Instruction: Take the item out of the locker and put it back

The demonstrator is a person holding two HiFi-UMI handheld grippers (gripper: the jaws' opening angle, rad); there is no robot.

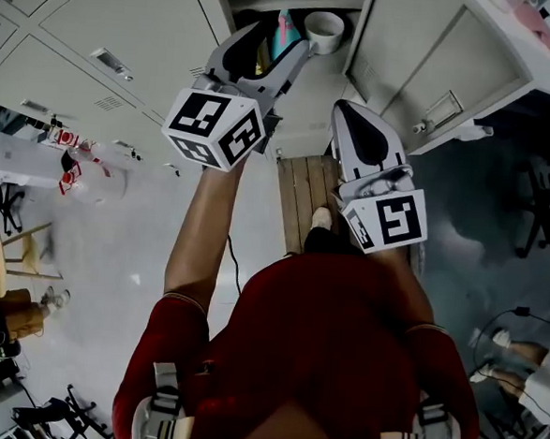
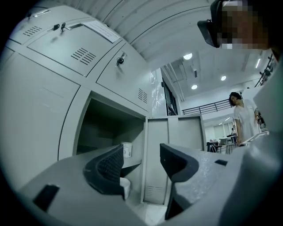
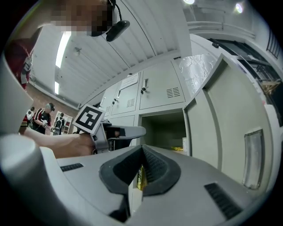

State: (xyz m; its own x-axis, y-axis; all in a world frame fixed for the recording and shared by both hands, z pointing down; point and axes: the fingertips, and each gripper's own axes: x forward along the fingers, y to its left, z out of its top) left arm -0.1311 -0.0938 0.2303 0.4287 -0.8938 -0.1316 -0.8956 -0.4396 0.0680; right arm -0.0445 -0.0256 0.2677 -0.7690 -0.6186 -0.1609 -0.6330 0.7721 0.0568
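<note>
**Head view:** Your left gripper [image 1: 273,47] reaches up to the mouth of the open locker [image 1: 129,25] compartment with its jaws spread about halfway. A white cup [image 1: 324,30] stands inside the compartment just past its tips, and a colourful packet [image 1: 288,32] sits beside the cup. Your right gripper [image 1: 346,111] hangs lower, in front of the swung-out locker door [image 1: 418,55], with its jaws drawn together.

**Left gripper view:** The pads of your left gripper [image 2: 141,152] stand apart with nothing between them. The white cup [image 2: 127,150] sits on the compartment shelf beyond the left-hand pad, untouched.

**Right gripper view:** The jaws of your right gripper [image 3: 142,150] are closed to a thin slit. A sliver of yellow printed packaging [image 3: 140,177] shows in that slit. I can't tell whether it is pinched or lies behind the jaws. Your left gripper [image 3: 132,131] points at the compartment.
</note>
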